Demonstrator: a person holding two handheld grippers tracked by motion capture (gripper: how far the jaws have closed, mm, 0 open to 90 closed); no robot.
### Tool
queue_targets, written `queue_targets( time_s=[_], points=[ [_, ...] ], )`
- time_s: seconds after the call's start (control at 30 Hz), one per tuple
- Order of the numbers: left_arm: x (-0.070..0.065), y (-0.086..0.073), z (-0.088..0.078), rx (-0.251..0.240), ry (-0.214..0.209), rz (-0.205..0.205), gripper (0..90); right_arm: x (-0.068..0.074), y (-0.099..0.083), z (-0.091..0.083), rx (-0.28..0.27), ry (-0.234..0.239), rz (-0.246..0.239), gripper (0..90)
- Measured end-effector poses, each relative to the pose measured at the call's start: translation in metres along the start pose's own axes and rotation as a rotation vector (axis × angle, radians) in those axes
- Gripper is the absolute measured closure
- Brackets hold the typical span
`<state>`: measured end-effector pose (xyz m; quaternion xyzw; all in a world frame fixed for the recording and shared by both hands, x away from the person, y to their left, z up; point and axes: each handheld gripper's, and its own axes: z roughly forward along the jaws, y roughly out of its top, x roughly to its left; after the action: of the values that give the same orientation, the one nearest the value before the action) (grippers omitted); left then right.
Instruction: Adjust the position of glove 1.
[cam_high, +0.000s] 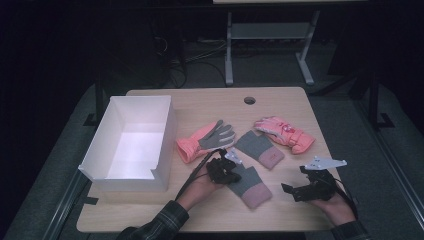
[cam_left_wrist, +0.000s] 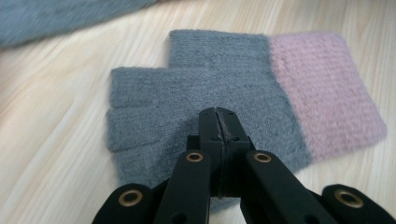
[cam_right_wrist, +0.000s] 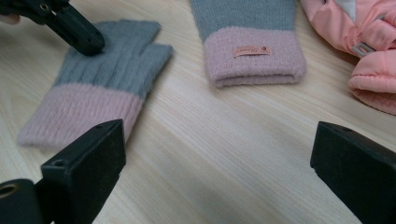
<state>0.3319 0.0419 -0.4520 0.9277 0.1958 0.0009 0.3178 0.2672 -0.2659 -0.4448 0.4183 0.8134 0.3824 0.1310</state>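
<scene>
Gloves spread across your table (cam_high: 200, 102). Your left gripper (cam_left_wrist: 217, 116) clenched, jaw tips pressed together on grey palm of near knit glove (cam_left_wrist: 224, 93); fabric pinch unclear. That glove lies at table's 6 o'clock, pink cuff toward you. Your right gripper (cam_right_wrist: 217, 154) released, jaws wide, hovering at 4 o'clock, touching nothing. Second knit glove (cam_high: 260, 148) at centre. White box (cam_high: 131, 145) at 9 o'clock.

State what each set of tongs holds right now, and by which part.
Left tongs are shut over the grey part of the near knit glove; whether they pinch fabric cannot be told. Right tongs stand open, holding nothing.
</scene>
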Motion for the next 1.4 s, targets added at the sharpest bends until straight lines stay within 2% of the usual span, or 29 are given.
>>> queue_targets(
  time_s=[0.17, 0.27, 0.33, 0.37, 0.4, 0.5, 0.6, 0.7, 0.8, 1.0, 1.27, 1.4],
  points=[
    [0.0, -0.008, -0.006, -0.007, -0.004, -0.022, 89.7, 0.002, 0.001, 0.001, 0.007, 0.007, -0.01, 3.1],
    [0.0, -0.007, -0.006, -0.027, -0.001, -0.015, 89.5, 0.004, 0.002, 0.001, 0.015, 0.015, -0.011, 3.1],
    [0.0, -0.008, -0.008, -0.024, -0.003, -0.014, 84.4, 0.005, 0.002, 0.002, 0.017, 0.021, -0.023, 3.1],
    [-0.001, -0.008, -0.009, -0.041, -0.005, -0.022, 84.4, 0.005, 0.002, 0.002, 0.017, 0.021, -0.023, 3.1],
    [-0.001, -0.009, -0.011, -0.039, -0.006, -0.018, 78.7, 0.007, 0.003, 0.002, 0.022, 0.031, -0.02, 3.1],
    [-0.001, -0.015, -0.019, -0.065, -0.007, -0.029, 71.2, 0.008, 0.003, 0.004, 0.032, 0.039, -0.019, 4.6],
    [-0.003, -0.021, -0.023, -0.075, -0.004, -0.033, 59.2, 0.006, 0.005, 0.005, 0.028, 0.039, -0.017, 6.5],
    [-0.005, -0.028, -0.029, -0.061, 0.014, -0.015, 47.3, 0.004, 0.006, 0.006, 0.025, 0.035, -0.011, 9.7],
    [-0.004, -0.033, -0.036, -0.065, 0.025, -0.012, 38.9, 0.001, 0.008, 0.007, 0.017, 0.042, -0.01, 13.2],
    [0.0, -0.045, -0.047, -0.111, 0.042, -0.048, 31.3, -0.003, 0.014, 0.011, 0.008, 0.048, 0.004, 14.8],
    [-0.003, -0.063, -0.057, -0.116, 0.071, -0.049, 18.2, -0.005, 0.024, 0.016, 0.004, 0.045, 0.006, 17.9],
    [-0.007, -0.068, -0.058, -0.128, 0.078, -0.057, 15.1, -0.009, 0.028, 0.019, -0.004, 0.045, 0.004, 21.1]
  ],
)
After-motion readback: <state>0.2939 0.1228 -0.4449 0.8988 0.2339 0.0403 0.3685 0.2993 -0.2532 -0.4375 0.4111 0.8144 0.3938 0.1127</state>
